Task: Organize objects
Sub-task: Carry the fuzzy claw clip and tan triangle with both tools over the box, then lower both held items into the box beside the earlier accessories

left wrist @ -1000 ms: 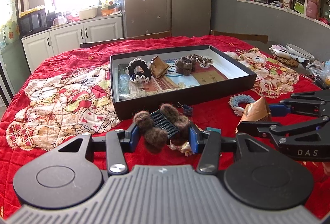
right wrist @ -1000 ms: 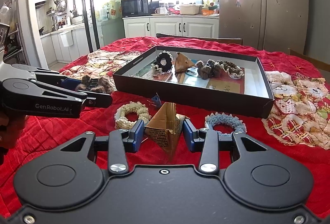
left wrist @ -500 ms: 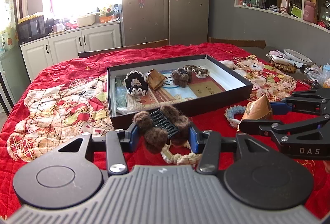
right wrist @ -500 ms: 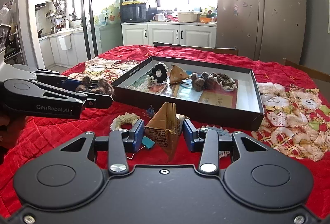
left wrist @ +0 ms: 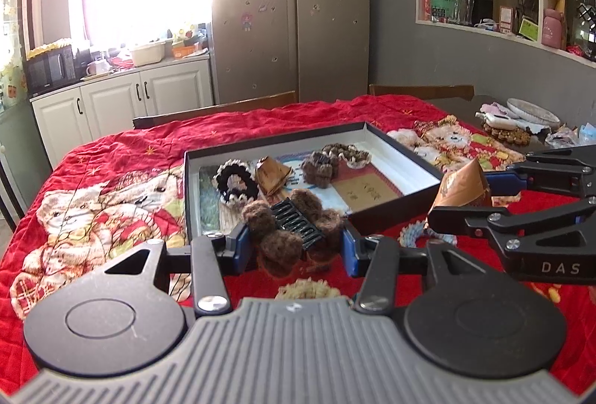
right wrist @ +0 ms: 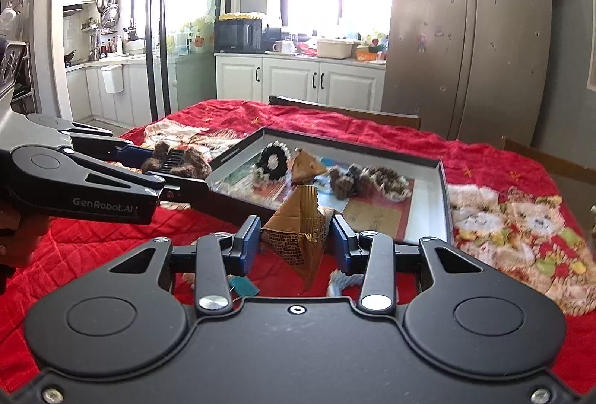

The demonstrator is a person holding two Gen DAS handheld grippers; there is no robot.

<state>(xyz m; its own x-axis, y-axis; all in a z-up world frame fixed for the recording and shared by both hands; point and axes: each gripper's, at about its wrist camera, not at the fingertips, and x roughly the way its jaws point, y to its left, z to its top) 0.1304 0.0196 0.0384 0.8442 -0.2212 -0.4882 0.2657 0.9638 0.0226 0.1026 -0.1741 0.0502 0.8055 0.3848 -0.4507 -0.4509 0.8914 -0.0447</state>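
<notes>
Left claw (left wrist: 292,245): clamped on a fuzzy brown hair clip (left wrist: 290,225), its black comb teeth facing up, carried clear of the cloth.
Right claw (right wrist: 294,245): pinching a gold foil packet (right wrist: 298,229) by its sides, the pointed end hanging below the pads.
Just ahead of both: the shallow black box (left wrist: 395,206), its near wall right in front of the fingertips.
Inside the box: a black scrunchie (left wrist: 234,182), another gold packet (left wrist: 273,175) and a matching brown clip (left wrist: 320,169) lie towards the far side.
Below the claws: a blue scrunchie (left wrist: 417,236) and a cream one (left wrist: 309,290) wait on the red tablecloth (left wrist: 111,158).
Doing it well: I'd carry each load over the near wall before lowering, set like beside like, and let go low so nothing bounces or knocks its neighbours.
</notes>
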